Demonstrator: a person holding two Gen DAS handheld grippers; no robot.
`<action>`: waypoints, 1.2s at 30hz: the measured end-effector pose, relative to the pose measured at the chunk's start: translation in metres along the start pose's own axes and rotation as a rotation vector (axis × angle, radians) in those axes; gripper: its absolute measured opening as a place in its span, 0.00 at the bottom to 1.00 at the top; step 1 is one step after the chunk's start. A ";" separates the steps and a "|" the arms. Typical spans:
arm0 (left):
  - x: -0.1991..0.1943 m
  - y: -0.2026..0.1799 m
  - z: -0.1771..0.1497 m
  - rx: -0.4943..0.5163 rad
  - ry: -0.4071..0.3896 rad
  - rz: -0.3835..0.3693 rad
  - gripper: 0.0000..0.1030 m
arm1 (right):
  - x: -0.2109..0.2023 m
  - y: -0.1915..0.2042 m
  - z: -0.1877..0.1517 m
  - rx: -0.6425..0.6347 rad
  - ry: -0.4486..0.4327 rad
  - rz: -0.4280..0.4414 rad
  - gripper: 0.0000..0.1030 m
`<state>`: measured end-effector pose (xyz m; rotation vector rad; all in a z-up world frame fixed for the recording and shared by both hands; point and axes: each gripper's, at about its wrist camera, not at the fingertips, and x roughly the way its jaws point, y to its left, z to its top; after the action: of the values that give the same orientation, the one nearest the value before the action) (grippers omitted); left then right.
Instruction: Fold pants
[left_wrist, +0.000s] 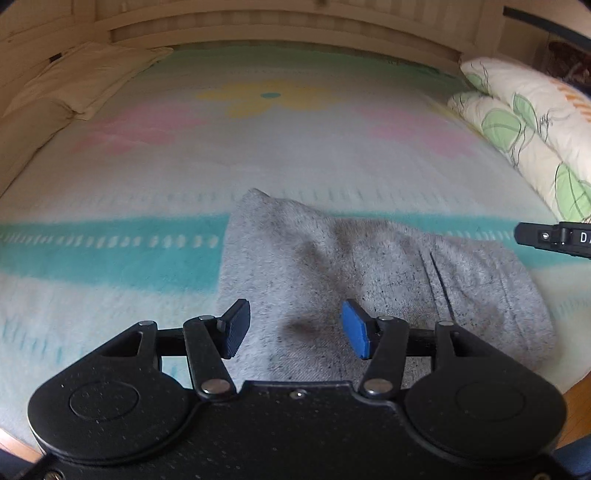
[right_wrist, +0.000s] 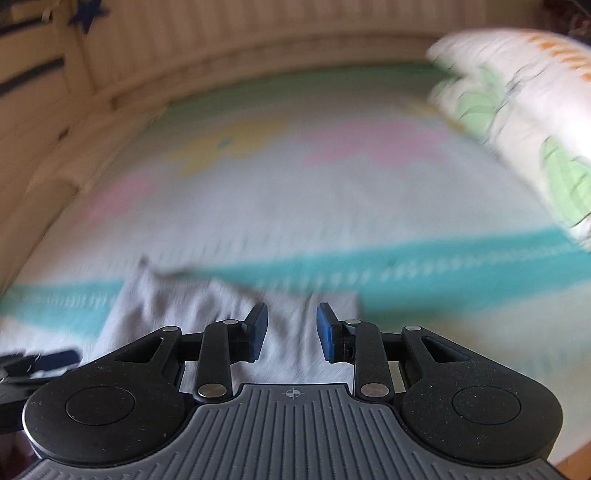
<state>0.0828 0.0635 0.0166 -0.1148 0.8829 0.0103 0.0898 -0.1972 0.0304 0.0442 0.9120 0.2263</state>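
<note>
Grey speckled pants lie folded into a compact bundle on the pastel bed blanket. My left gripper is open and empty, hovering just above the bundle's near edge. Part of the right gripper shows at the right edge of the left wrist view, beyond the bundle. In the blurred right wrist view the pants lie below and left of my right gripper, which is open and empty. Part of the left gripper shows at the left edge.
A leaf-print duvet is bundled along the bed's right side, also in the right wrist view. A cream pillow lies at the far left. A wooden bed frame rings the mattress. Wooden floor shows lower right.
</note>
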 end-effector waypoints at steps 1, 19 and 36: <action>0.006 -0.003 -0.005 0.017 0.011 0.015 0.58 | 0.011 0.002 -0.004 -0.022 0.054 -0.031 0.28; 0.032 0.024 0.008 -0.021 0.015 0.028 0.81 | 0.039 -0.003 0.007 -0.021 -0.049 -0.128 0.35; 0.102 0.046 0.022 0.000 0.125 0.082 0.89 | 0.048 -0.029 -0.001 0.100 -0.003 -0.085 0.52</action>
<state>0.1619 0.1081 -0.0527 -0.0799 1.0120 0.0808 0.1227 -0.2150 -0.0114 0.0982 0.9195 0.1014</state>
